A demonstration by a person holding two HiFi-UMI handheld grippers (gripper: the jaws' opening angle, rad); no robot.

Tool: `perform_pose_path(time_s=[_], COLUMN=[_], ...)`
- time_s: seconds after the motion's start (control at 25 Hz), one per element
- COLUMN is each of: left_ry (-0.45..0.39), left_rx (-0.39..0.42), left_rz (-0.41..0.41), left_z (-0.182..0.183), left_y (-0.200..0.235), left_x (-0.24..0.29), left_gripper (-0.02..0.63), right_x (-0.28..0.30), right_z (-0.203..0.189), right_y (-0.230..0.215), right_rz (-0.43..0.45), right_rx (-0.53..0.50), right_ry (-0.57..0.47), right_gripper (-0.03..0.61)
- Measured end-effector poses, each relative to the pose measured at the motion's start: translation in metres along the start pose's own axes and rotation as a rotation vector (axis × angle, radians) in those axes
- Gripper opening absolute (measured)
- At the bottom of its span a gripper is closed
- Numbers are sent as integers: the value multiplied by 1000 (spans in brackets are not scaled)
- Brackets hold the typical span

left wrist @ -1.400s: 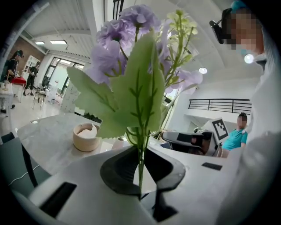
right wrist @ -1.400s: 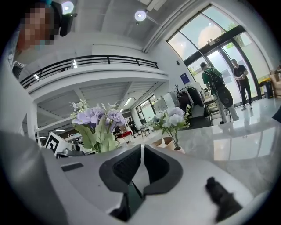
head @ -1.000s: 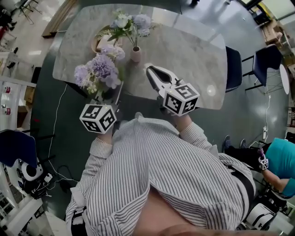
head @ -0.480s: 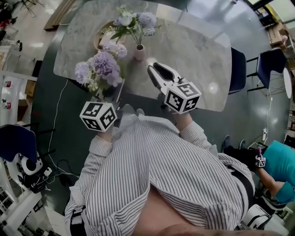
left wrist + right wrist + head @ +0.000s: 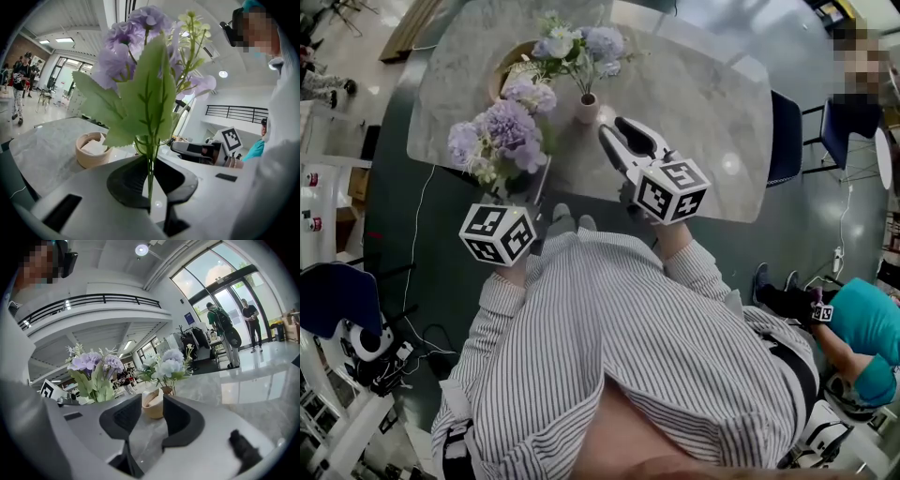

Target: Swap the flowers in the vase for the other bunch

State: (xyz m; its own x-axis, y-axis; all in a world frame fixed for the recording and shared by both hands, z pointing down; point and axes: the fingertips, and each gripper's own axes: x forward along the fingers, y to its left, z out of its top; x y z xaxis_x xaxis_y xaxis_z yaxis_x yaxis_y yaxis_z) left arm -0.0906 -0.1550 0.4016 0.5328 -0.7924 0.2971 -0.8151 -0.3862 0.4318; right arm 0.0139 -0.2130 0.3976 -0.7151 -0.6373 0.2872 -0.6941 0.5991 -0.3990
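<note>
Head view: on the table (image 5: 694,103) the vase (image 5: 588,109) holds pale flowers (image 5: 579,45), just beyond the right gripper (image 5: 616,129). The left gripper (image 5: 540,180) carries the purple bunch (image 5: 502,136) over the table's near edge.

Left gripper view: the jaws are nearly together, pinching the bunch's stems.

Right gripper view: the jaws stand apart, having just been opening, with nothing between them. A bowl (image 5: 153,404) lies beyond the gap.

right hand-held gripper (image 5: 613,128) has just been opening its jaws, empty.
</note>
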Motion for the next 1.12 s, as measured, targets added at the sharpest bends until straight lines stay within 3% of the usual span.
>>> perform_pose_path(time_s=[0.68,1.12], left_ry=[-50,-90], left_rx=[6,-19], left_rz=[-4,54], left_z=[7,9], left_y=[29,66], left_x=[13,13], left_gripper=[46,46], right_x=[40,83], right_z=[-17,-25], right_y=[-34,-51], right_rz=[-93,-123], right_rx=[9,-9], right_ry=[57,99], right_gripper=[161,173])
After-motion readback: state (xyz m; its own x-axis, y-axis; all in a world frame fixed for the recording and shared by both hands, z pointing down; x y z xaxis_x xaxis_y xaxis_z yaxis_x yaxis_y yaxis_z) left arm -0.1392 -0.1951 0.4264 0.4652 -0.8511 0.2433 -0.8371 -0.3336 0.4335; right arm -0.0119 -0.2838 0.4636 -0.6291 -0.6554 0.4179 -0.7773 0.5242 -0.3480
